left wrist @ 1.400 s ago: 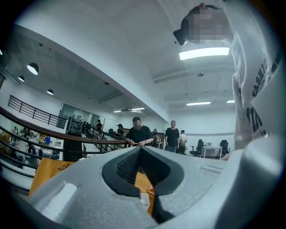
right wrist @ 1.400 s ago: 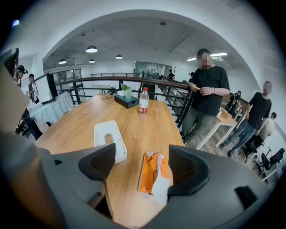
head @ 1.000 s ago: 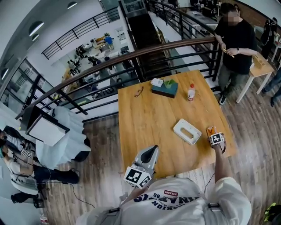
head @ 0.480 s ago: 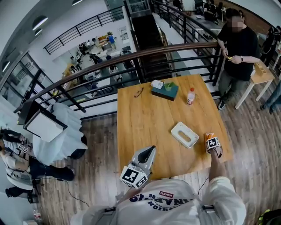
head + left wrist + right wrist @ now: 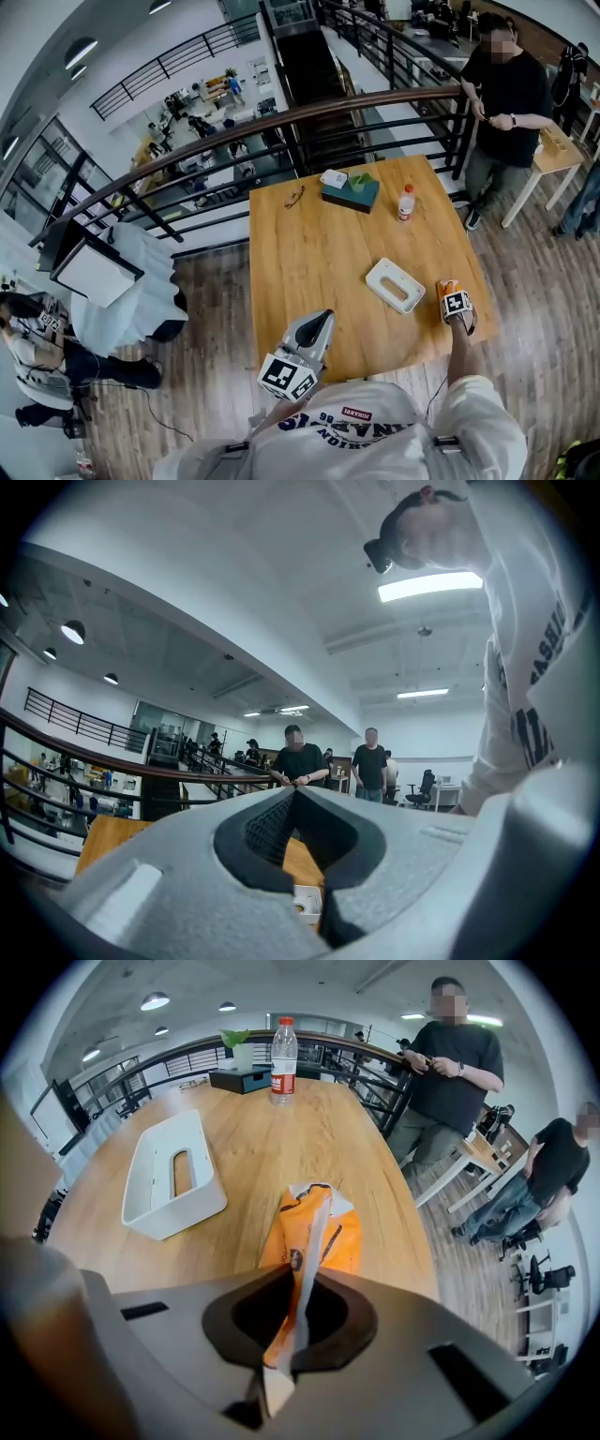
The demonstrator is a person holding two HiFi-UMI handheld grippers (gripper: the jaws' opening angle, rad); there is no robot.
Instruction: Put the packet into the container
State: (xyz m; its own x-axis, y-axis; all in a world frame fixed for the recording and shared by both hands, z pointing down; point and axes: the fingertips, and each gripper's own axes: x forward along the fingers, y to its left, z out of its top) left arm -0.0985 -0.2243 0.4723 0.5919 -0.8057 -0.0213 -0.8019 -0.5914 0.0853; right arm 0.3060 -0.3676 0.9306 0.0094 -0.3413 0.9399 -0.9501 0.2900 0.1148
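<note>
Right gripper view: right gripper [image 5: 291, 1358] pinched shut on the near end of the orange packet [image 5: 317, 1232], the rest lying on the table [image 5: 281, 1138] right of the white container [image 5: 173, 1177]. Long axis running straight away from the jaws, far end toward the bottle [image 5: 284, 1058]. Grasp judged made; next, lift, carry left, lower end-first through the slot. Left gripper [image 5: 298, 794] closed, empty.

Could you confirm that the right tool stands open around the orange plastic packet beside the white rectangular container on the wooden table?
Not quite: the right tool is shut on the orange plastic packet, pinching its edge, as the right gripper view shows. The packet does lie beside the white rectangular container on the wooden table.
</note>
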